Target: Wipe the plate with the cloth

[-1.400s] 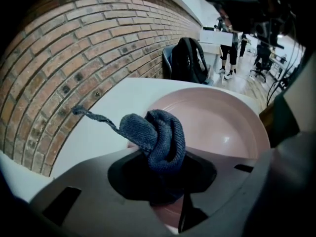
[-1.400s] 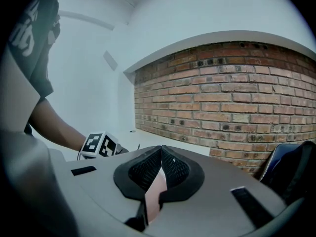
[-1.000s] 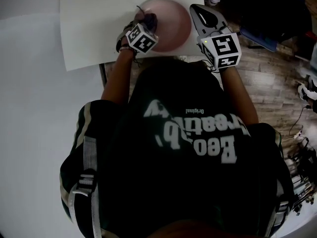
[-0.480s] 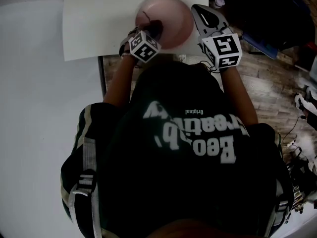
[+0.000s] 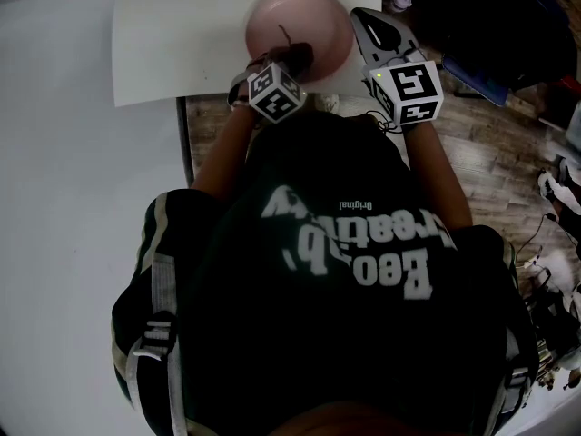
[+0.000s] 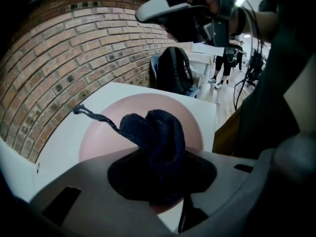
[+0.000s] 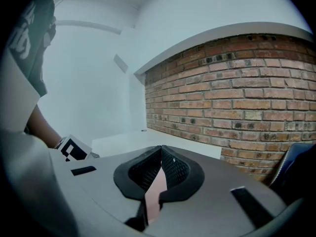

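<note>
Left gripper's (image 6: 157, 184) jaws pinch the limp, soft cloth (image 6: 159, 135) over the stiff, likely slick plate (image 6: 106, 142), right gripper's (image 7: 159, 174) jaws clamping its rim.

Dark bunched cloth (image 6: 159, 137) over pink plate (image 6: 148, 102)
</note>
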### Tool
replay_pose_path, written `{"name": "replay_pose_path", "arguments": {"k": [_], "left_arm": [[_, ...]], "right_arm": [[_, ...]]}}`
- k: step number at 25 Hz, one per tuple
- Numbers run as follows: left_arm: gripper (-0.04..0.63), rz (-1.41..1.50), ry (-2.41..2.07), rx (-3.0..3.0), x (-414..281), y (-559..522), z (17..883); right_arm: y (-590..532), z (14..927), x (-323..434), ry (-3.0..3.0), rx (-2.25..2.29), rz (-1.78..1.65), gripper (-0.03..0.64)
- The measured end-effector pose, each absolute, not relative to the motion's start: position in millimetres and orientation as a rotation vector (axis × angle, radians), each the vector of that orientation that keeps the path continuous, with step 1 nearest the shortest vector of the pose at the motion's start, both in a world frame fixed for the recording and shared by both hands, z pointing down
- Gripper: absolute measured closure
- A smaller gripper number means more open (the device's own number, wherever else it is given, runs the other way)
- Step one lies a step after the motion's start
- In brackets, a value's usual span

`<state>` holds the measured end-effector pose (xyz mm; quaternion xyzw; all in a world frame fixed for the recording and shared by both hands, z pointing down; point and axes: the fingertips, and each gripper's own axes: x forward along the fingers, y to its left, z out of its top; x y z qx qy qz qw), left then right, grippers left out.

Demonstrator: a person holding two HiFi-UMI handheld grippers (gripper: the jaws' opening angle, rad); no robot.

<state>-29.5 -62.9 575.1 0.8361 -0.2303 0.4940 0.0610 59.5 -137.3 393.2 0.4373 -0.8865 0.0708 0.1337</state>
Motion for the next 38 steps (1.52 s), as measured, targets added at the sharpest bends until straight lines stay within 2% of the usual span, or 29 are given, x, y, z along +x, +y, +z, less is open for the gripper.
{"name": "replay_pose_path", "arguments": {"k": [19, 38], "left_arm": [[0.468, 1.503, -0.486, 2.699, 39.8, -73.3, 571.4], [0.468, 1.588, -0.488, 2.697, 50.4, -134.9, 579.2]], "right_arm": [[-137.2, 396.4, 87.0, -2.497, 1.368, 0.218, 0.62], [-140.9, 395.5, 100.2, -2.427, 1.472, 0.232, 0.62]]}}
